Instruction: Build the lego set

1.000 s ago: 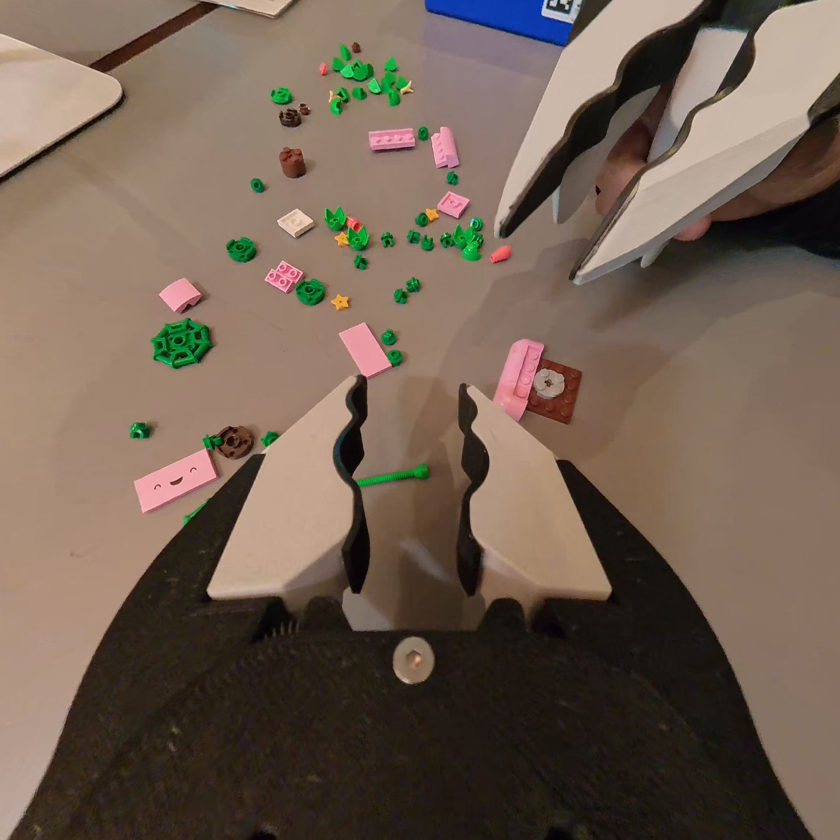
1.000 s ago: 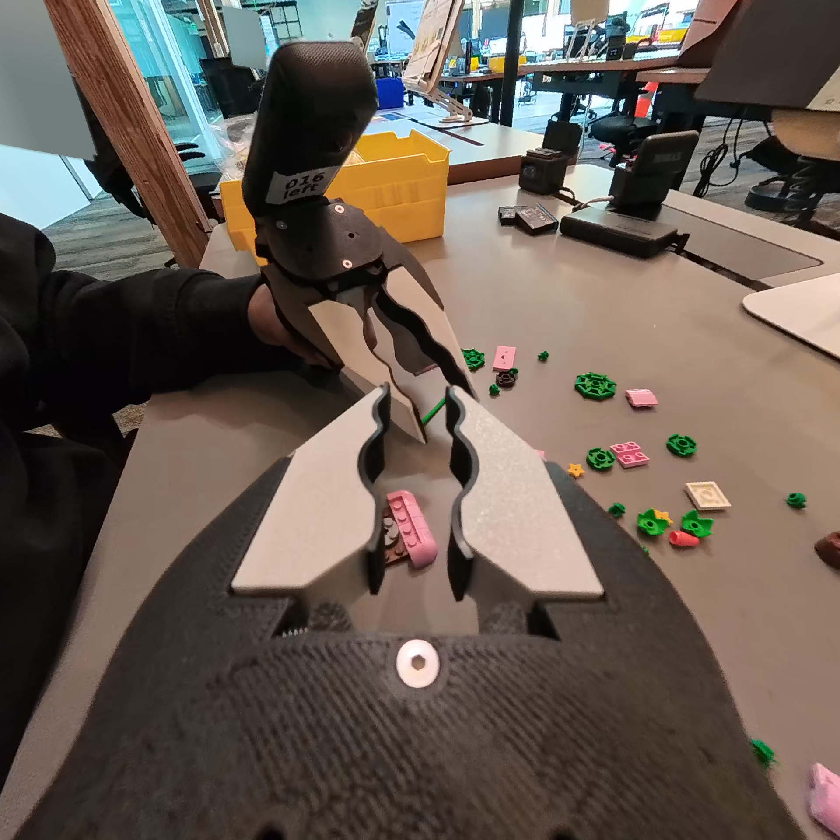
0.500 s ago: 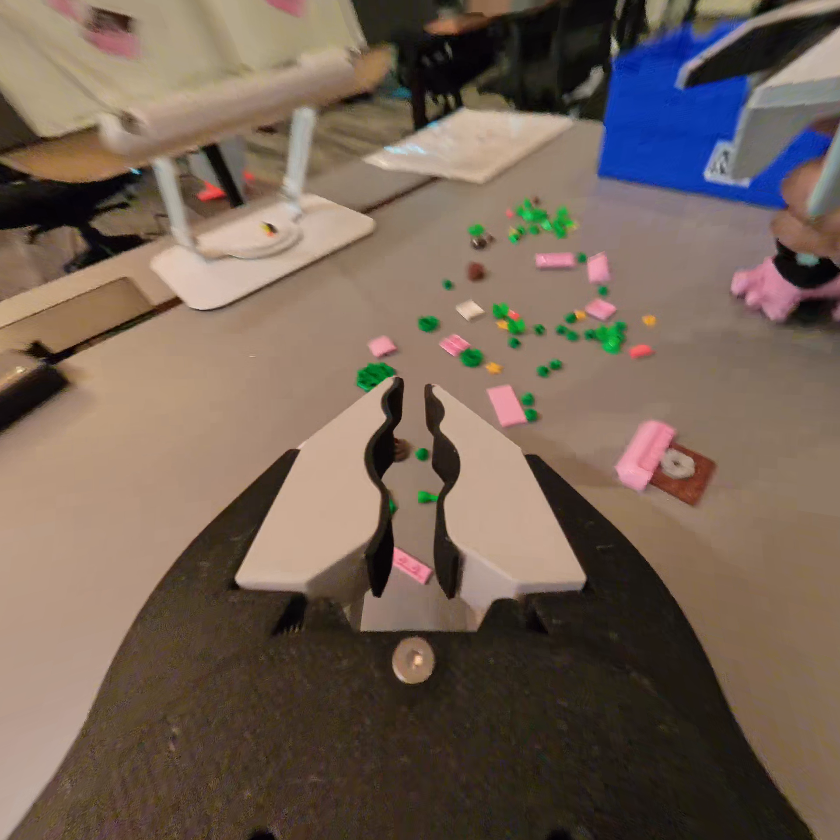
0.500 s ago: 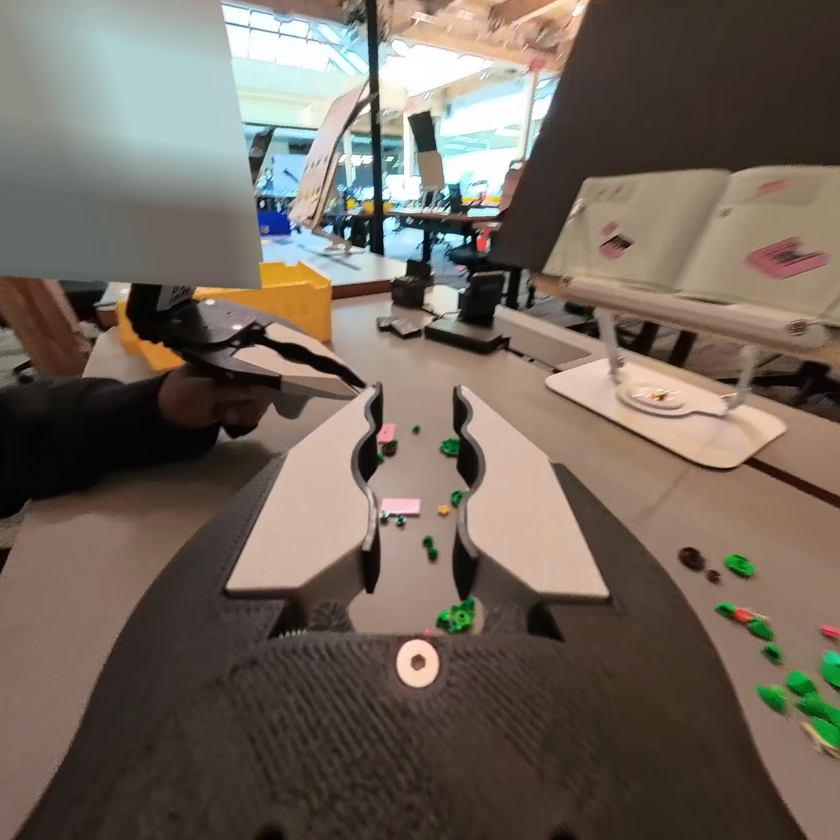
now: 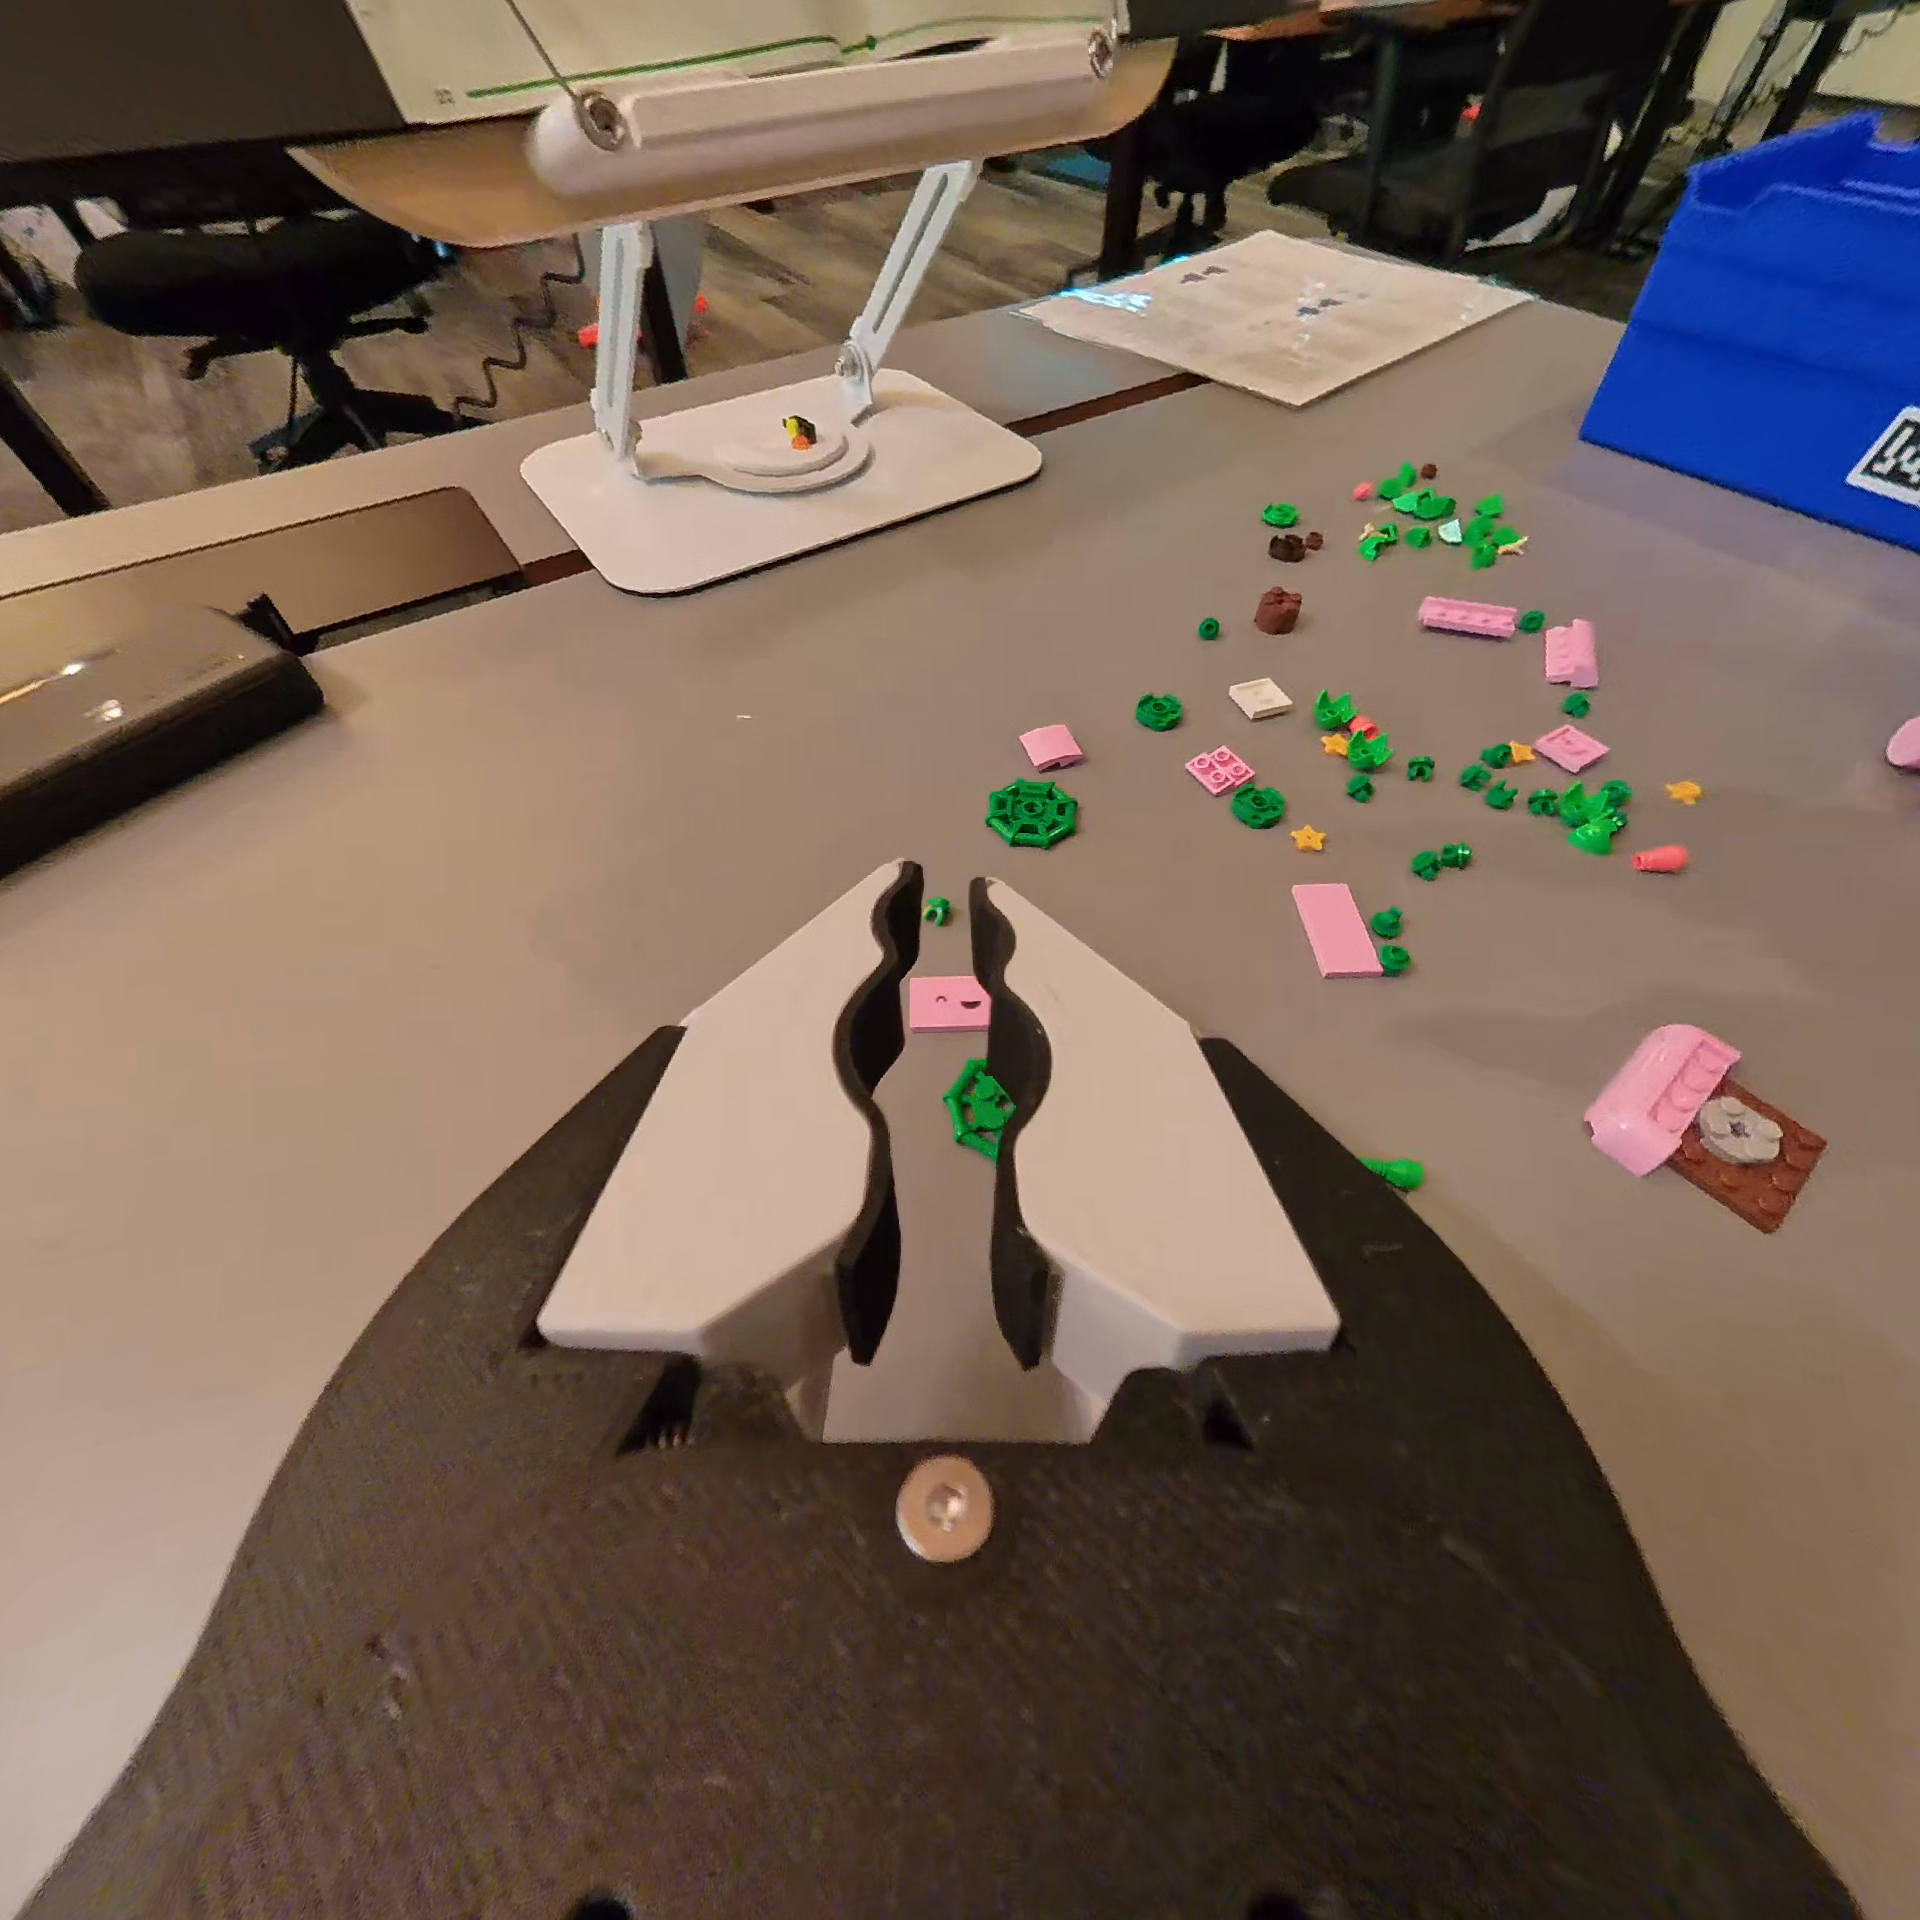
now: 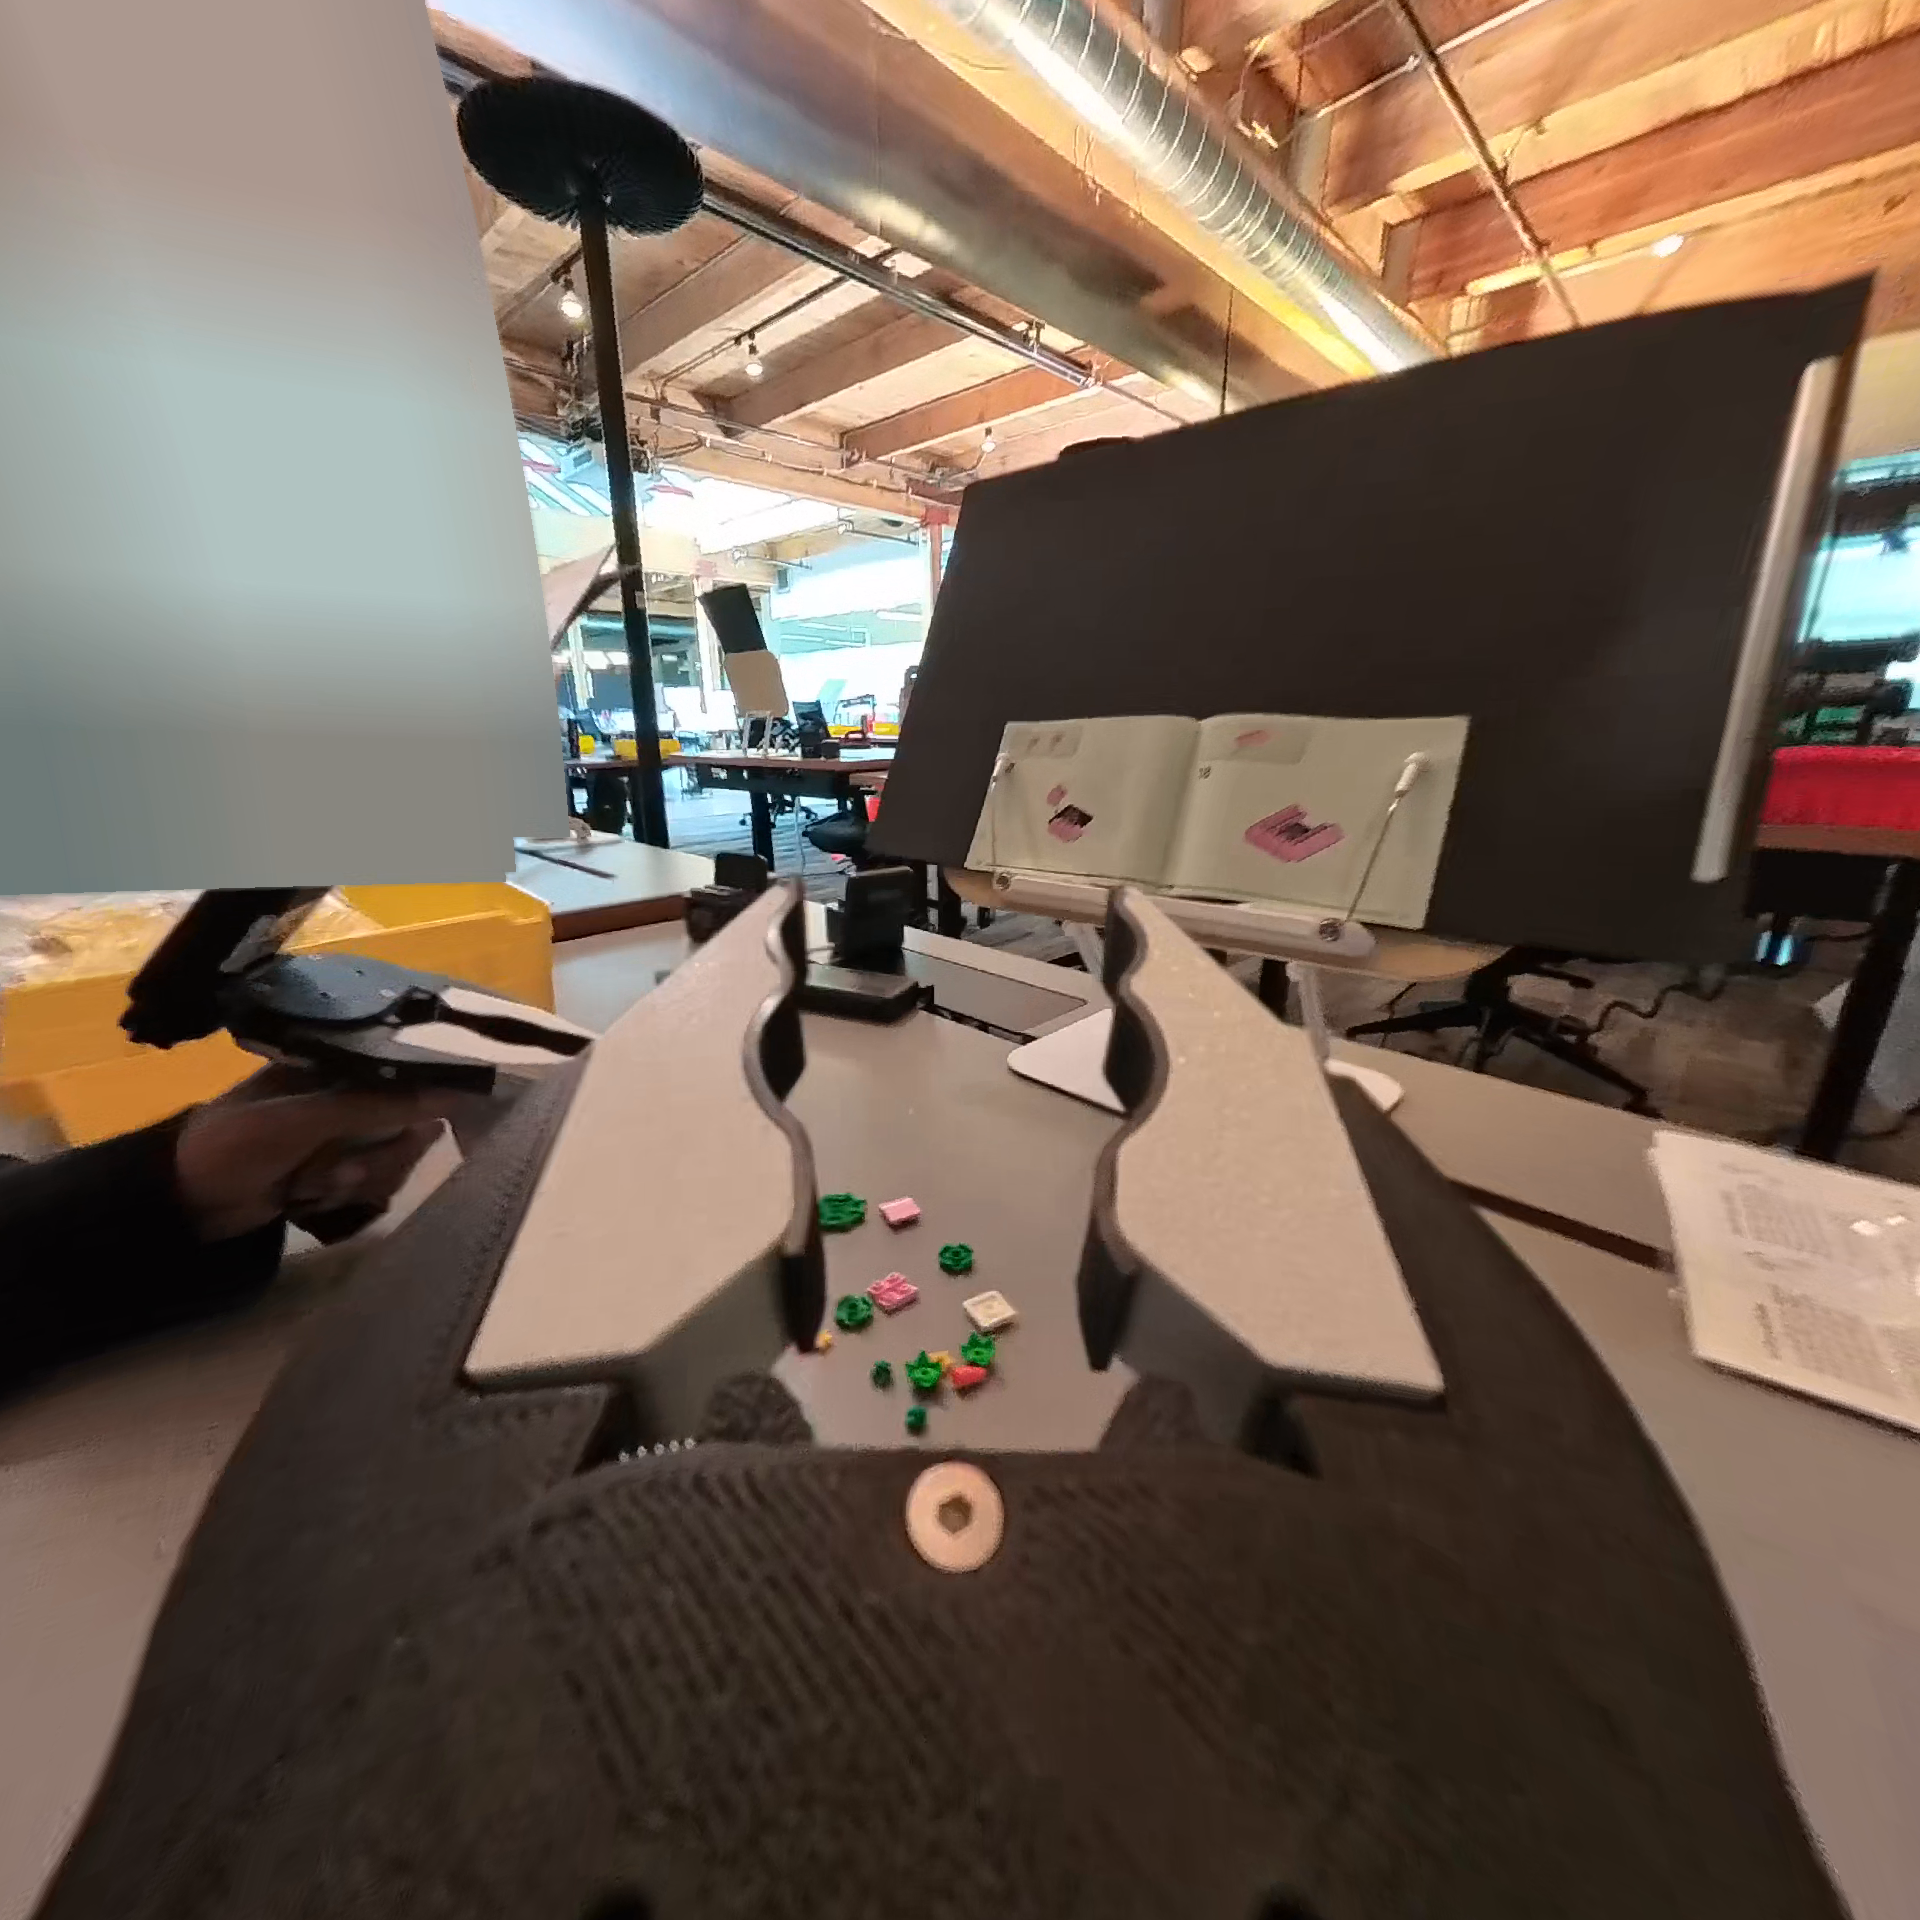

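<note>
A small build, a pink curved brick (image 5: 1652, 1101) on a brown plate (image 5: 1766, 1195) with a grey round piece, lies on the grey table (image 5: 520, 935) to the right of my left gripper (image 5: 945, 883). The left gripper's jaws are almost shut with a narrow slit and hold nothing. Through the slit I see a pink smiling tile (image 5: 948, 1003) and a green web piece (image 5: 977, 1107) on the table. My right gripper (image 6: 958, 899) is open wide and empty, raised and facing the open instruction booklet (image 6: 1216, 810). The left gripper also shows in the right wrist view (image 6: 416, 1023), held by a hand.
Loose green, pink, brown and white pieces (image 5: 1351, 748) are scattered at the right, also seen under the right gripper (image 6: 904, 1309). The booklet stand's white base (image 5: 935, 488) is at the back. A blue bin (image 5: 1787, 343), yellow bin (image 6: 447, 940), paper sheet (image 5: 1278, 312) and black device (image 5: 125, 707) ring the table. The tips of one gripper are about 30 cm away from the tips of the other. Measured from the fingertips, the green web piece (image 5: 977, 1107) is 6 cm or so from the left gripper and 30 cm from the right. From the left gripper's tips to the pink curved brick (image 5: 1652, 1101) is close to 15 cm.
My right gripper lifted away from the build, opened wider and turned up toward the booklet. My left gripper narrowed its jaws, tilted up and shifted left over the smiling tile.
</note>
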### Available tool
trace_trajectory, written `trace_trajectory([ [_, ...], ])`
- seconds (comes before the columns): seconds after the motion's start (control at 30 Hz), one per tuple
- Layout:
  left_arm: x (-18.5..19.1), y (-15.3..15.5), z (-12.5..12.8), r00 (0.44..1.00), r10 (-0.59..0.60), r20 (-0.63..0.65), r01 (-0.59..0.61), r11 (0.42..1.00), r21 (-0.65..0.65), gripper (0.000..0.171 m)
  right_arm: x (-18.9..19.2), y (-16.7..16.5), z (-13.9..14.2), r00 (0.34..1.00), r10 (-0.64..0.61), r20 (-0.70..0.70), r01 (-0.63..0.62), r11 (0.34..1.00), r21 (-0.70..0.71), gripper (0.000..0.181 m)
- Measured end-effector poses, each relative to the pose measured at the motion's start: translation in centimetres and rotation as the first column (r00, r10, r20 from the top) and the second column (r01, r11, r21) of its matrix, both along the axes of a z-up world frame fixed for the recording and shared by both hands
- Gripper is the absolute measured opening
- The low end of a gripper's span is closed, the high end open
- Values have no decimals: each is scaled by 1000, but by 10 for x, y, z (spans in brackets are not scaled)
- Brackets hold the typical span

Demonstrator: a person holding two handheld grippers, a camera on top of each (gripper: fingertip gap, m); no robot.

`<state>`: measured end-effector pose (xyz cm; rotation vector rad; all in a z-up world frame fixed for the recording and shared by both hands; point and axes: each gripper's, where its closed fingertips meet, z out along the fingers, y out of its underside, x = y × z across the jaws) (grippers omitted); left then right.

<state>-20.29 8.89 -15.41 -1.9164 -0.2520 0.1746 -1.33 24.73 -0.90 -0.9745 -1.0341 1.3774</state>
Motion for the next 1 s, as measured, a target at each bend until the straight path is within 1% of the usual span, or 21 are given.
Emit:
trace_trajectory([
  [0.03,2,1,-1,1000,-6,-4,6,1000,-4,5,4,3,2,1000,-13,5,13,999,43,47],
  [0.13,7,3,-2,1000,-25,-5,25,1000,-9,7,16,30,4,990,-140,6,138,979,150,38],
  [0.2,11,5,-3,999,-39,-1,39,999,-9,8,15,51,-9,977,-206,59,193,966,174,37],
  [0.23,12,5,-3,999,-45,2,45,999,-11,8,14,63,-18,966,-233,108,214,963,161,41],
  [0.27,14,6,-4,999,-52,4,52,999,-14,8,13,71,-25,962,-233,145,214,968,134,43],
  [0.3,16,7,-5,998,-58,6,59,998,-16,8,10,74,-31,962,-204,179,189,977,96,43],
  [0.33,17,7,-5,998,-63,4,63,998,-17,9,6,76,-42,959,-158,236,150,987,50,43],
  [0.37,18,8,-5,998,-66,1,66,998,-19,9,0,74,-61,939,-93,332,98,995,2,42],
  [0.4,19,8,-5,998,-69,-2,69,997,-20,9,-6,70,-86,892,-15,452,40,998,-45,42],
  [0.47,20,8,-6,997,-74,-6,74,997,-24,9,-9,66,-137,741,79,667,1,993,-118,50],
  [0.5,21,9,-6,997,-76,-6,76,997,-26,9,-9,64,-155,680,101,727,-1,991,-136,53],
  [0.53,22,9,-7,997,-79,-5,79,996,-28,10,-9,62,-167,640,111,760,-4,990,-142,53],
  [0.6,25,10,-7,996,-92,2,92,995,-29,11,-12,57,-181,604,108,789,-19,992,-121,51],
  [0.7,33,12,-8,992,-127,5,127,992,-27,12,-14,58,-200,539,52,841,-20,999,-49,50],
  [0.77,38,14,-9,990,-143,-9,142,989,-40,12,-14,58,-209,512,30,859,-23,1000,-22,46],
  [0.83,42,15,-11,987,-158,-28,157,986,-53,12,-15,62,-211,511,4,859,-11,1000,2,36],
  [0.9,49,17,-11,981,-190,-39,188,980,-59,14,-14,64,-211,509,7,861,-11,1000,-2,31],
  [0.97,64,19,-12,962,-271,-37,269,962,-57,18,-14,63,-207,518,14,855,-19,1000,-5,31],
  [1.0,77,20,-12,941,-336,-31,334,941,-58,23,-15,62,-202,538,6,843,-27,1000,10,31],
])
